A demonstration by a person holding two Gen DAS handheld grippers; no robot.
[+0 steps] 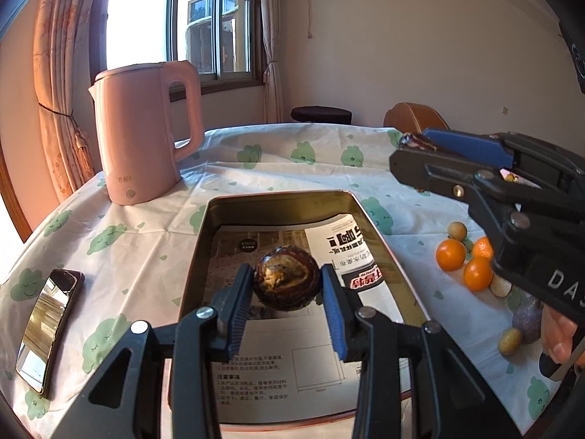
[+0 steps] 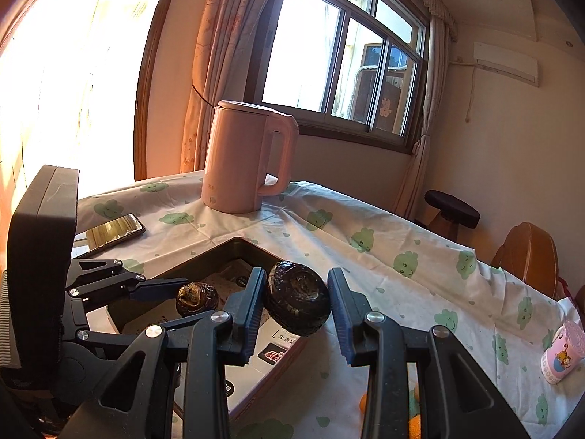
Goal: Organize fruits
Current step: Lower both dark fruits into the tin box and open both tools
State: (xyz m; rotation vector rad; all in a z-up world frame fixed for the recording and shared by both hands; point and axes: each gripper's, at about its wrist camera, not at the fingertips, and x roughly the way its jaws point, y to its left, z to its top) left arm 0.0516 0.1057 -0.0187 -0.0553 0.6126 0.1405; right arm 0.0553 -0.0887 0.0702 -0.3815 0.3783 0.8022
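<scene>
On the left of the counter [image 1: 146, 226] lies a phone [image 1: 49, 329], and behind it stands a pink kettle [image 1: 146, 135]. In the middle is a metal tray [image 1: 204, 248] lined with printed paper. The left gripper [image 1: 287, 285] hangs over the tray, its blue pads closed on a dark brown wrinkled fruit [image 1: 287, 282]. The right gripper [image 2: 298, 301] is above the tray's right edge; a second dark fruit [image 2: 298, 301] sits between its fingers, touching the left pad, with a gap at the right pad. Further right, oranges [image 1: 451, 254] and small yellowish fruits [image 1: 457, 230] lie on the counter.
</scene>
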